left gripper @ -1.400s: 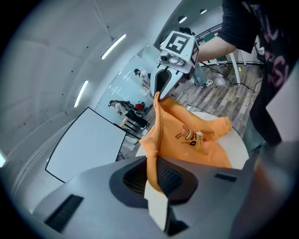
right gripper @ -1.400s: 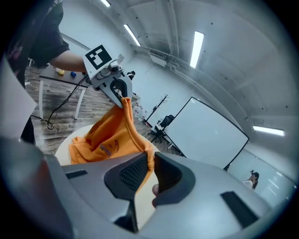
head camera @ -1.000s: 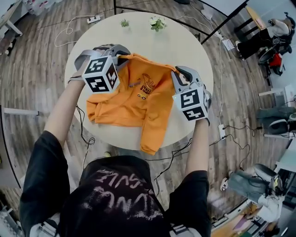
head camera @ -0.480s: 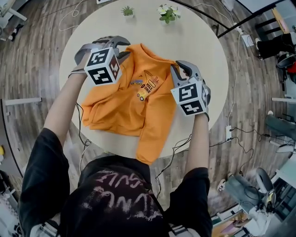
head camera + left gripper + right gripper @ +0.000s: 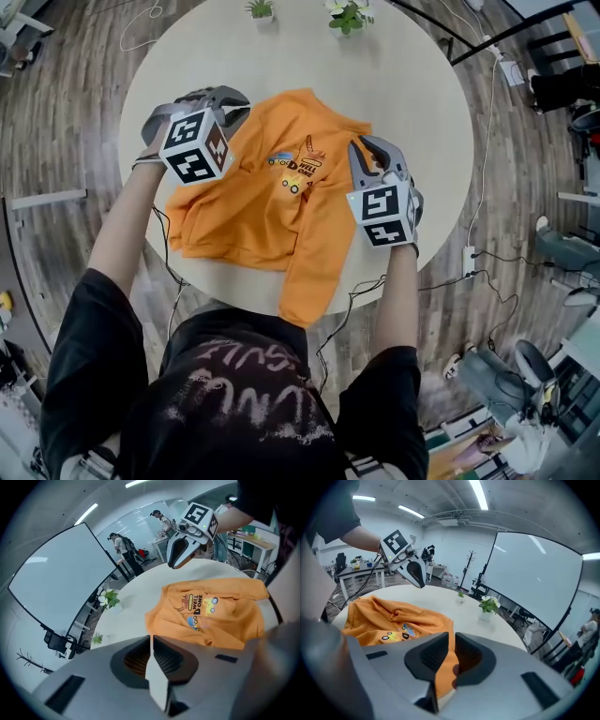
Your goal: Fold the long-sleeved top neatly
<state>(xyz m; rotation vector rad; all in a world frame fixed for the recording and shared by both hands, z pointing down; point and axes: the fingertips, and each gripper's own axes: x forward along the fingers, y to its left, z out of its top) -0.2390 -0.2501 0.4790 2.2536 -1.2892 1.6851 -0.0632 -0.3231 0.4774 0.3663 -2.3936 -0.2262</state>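
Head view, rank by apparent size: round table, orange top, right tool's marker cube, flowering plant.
1. Round table.
2. Orange top.
3. Right tool's marker cube. It is nearer the camera, so it looks inflated.
4. Flowering plant, partly cut off at the frame edge.

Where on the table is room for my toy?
Bare tabletop between the orange long-sleeved top and the two small potted plants at the round beige table's far edge, and along its right side. The top crowds the near side.

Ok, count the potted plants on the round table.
2. A small green potted plant and a bigger white-flowered plant to its right, both at the far edge of the round beige table, beyond the orange long-sleeved top.
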